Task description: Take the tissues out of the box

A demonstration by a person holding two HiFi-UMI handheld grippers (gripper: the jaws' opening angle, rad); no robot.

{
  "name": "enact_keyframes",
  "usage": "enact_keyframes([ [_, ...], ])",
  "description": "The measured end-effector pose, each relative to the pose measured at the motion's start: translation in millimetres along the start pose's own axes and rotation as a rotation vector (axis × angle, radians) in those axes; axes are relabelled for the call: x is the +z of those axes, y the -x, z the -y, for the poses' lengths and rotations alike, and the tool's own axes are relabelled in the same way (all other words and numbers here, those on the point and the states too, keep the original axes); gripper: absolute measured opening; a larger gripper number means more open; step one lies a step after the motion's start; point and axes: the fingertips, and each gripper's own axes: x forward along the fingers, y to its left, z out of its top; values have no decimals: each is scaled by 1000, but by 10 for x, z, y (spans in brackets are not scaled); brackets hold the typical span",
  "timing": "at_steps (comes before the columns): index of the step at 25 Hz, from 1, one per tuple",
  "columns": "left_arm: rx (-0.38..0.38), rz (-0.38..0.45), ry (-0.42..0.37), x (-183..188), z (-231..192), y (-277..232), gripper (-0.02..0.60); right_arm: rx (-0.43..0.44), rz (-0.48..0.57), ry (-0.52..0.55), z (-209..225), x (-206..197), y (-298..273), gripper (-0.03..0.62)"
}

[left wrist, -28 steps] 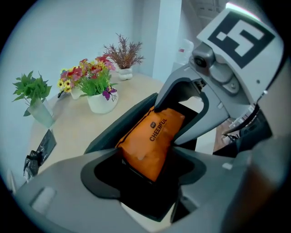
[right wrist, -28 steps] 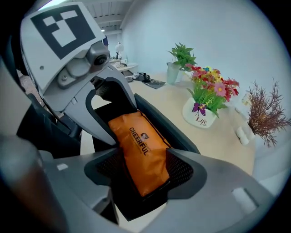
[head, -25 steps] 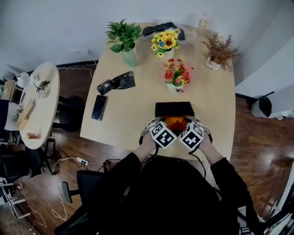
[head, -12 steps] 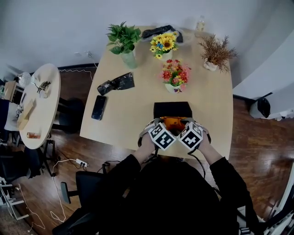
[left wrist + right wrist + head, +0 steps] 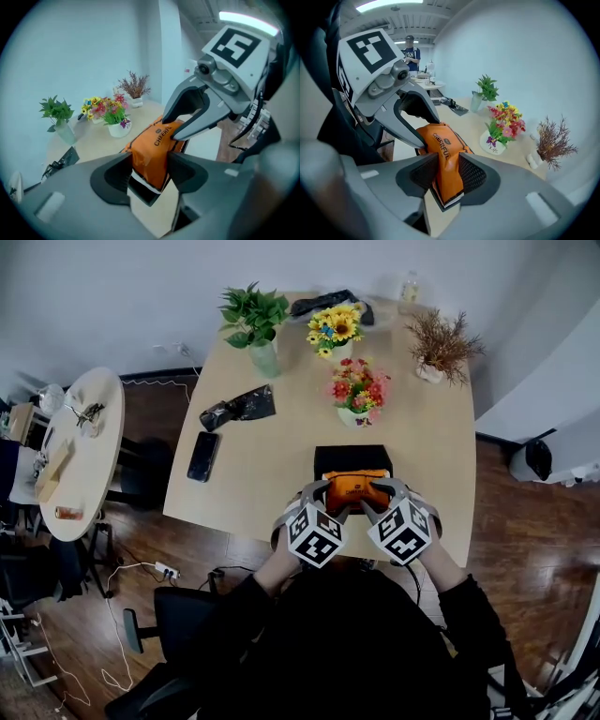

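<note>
both black-sleeved arms [image 5: 246, 601] reach forward, close together. the left grey two-jaw gripper [image 5: 330, 501] and right grey two-jaw gripper [image 5: 382, 499] angle inward, each with its jaws closing, pads pressed on the orange plastic tissue pack [image 5: 356, 490] between them.

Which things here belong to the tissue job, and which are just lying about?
In the job: tissue pack, sticking up out of the box; left gripper and right gripper, fingers closing with the pack between them.

Lying about: phone, black bag, second black bag, green plant, sunflowers, pink flowers, dried sprigs.
</note>
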Motion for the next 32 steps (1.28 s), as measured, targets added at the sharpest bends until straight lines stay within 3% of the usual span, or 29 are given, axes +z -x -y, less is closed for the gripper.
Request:
enact_keyframes([
  [7, 92, 92, -36, 275, -153, 573, 215, -37, 130, 45, -4, 491, 374, 133],
  [13, 139, 90, -18, 196, -322, 881, 212, -10, 189, 89, -151, 815, 385, 127],
  [18, 143, 77, 18, 27, -390, 979, 212, 31, 192, 109, -300, 917, 295, 121],
  [23, 205, 55, 46, -192, -541, 1135, 212, 77, 202, 160, -482, 1117, 131, 118],
  [32, 287, -9, 140, -956, -1036, 1407, 210, 202, 199, 237, -1025, 1598, -516, 114],
])
